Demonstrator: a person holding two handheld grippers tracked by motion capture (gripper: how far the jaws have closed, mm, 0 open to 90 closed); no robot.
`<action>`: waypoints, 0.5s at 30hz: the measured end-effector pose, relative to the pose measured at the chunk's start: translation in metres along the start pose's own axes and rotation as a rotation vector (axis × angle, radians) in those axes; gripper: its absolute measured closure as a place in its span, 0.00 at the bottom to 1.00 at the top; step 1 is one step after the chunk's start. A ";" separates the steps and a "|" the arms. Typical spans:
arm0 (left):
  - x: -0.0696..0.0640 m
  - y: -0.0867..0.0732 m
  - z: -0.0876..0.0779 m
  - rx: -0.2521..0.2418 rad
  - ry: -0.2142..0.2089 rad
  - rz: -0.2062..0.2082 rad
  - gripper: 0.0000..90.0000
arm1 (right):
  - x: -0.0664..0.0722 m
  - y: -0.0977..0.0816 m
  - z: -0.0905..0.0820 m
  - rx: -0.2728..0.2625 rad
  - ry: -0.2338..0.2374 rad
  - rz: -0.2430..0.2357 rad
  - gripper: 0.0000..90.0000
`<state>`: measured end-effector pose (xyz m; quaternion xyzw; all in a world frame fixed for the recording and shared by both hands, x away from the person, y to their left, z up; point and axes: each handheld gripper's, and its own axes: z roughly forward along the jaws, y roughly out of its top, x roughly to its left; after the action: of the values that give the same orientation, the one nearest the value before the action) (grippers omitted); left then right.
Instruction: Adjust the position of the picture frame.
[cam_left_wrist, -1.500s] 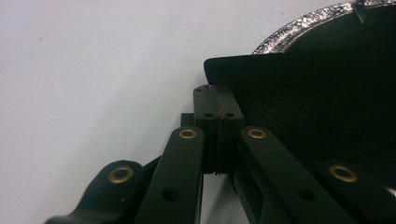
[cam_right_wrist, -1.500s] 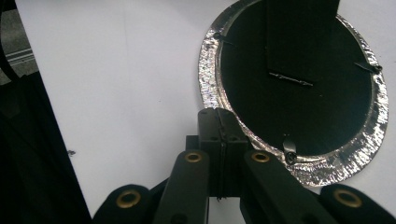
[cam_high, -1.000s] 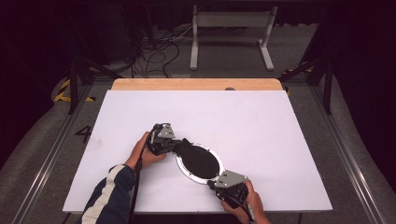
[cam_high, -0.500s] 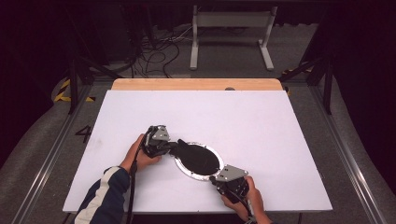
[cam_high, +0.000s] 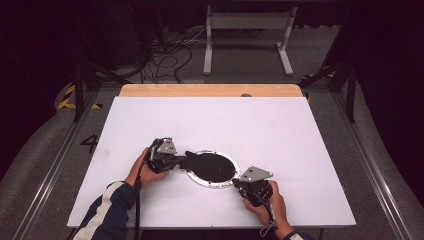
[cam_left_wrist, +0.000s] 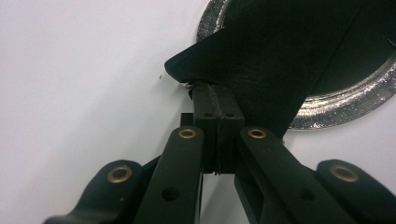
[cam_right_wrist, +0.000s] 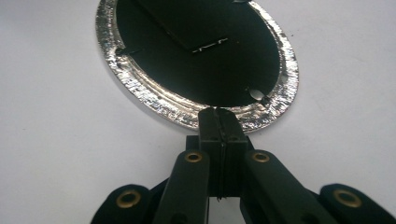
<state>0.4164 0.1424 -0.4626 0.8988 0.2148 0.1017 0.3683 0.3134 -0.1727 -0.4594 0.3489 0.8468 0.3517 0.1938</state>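
Near the front middle of the white table (cam_high: 280, 130) lies a round foil tray (cam_high: 212, 169) with a crinkled silver rim and a black sheet (cam_left_wrist: 280, 56) in it, one pointed corner of the sheet sticking out past the rim on the left. The left gripper (cam_high: 172, 160) is clamped on that corner, its jaws pressed tight together with the thin black edge caught at their tips. The right gripper (cam_high: 245, 184) has its jaws closed at the tray's near rim; whether it pinches the foil or only presses against it I cannot tell. The tray looks light and thin, so it would likely dent or crease under a hard squeeze; the flat rim seems the safest hold. The sheet appears light, fairly stiff and smooth, so it may slip.
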 end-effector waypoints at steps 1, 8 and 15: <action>0.000 0.000 0.000 0.000 0.000 0.000 1.00 | 0.000 0.000 0.000 0.000 0.000 0.000 1.00; -0.001 -0.005 -0.004 -0.009 -0.009 -0.005 0.97 | 0.003 -0.001 0.000 -0.013 0.030 -0.021 1.00; -0.002 -0.008 -0.005 -0.020 -0.049 -0.040 0.97 | 0.019 0.002 0.003 -0.022 0.061 -0.079 1.00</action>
<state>0.4106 0.1499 -0.4648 0.8929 0.2225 0.0742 0.3844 0.3033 -0.1566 -0.4620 0.3021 0.8615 0.3636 0.1855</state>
